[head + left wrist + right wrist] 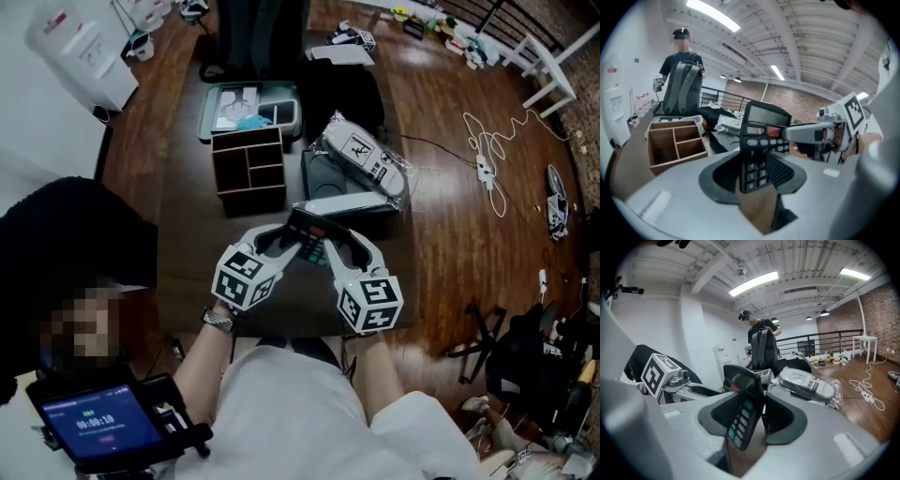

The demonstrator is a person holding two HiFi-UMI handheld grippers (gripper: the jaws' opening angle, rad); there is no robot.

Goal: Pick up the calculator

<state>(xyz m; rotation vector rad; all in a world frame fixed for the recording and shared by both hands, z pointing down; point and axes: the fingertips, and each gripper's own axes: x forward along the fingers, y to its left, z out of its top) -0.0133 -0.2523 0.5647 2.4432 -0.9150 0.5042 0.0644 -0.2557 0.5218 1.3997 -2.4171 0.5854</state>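
The left gripper [292,242] and the right gripper [330,247] both pinch the black desk calculator with a grey display and one red key [309,236], which hangs in the air between them above the near part of the dark tabletop [187,272]. In the left gripper view its dark pads [719,173] clamp the calculator's keypad end. In the right gripper view the calculator [743,413] sits tilted between the closed-in jaws.

Farther along the table stand a brown wooden organiser box with open compartments [248,169], a grey plastic bin [216,105] behind it, and a clear-wrapped white device [366,155] lying on a flat dark case [323,178]. Bare tabletop shows to the left of the grippers, up to the edge by a black cloth heap [66,234]. To the right, past the table edge, runs polished wooden floor [441,225] with a looped white cable [487,159] and a black chair base [483,333].
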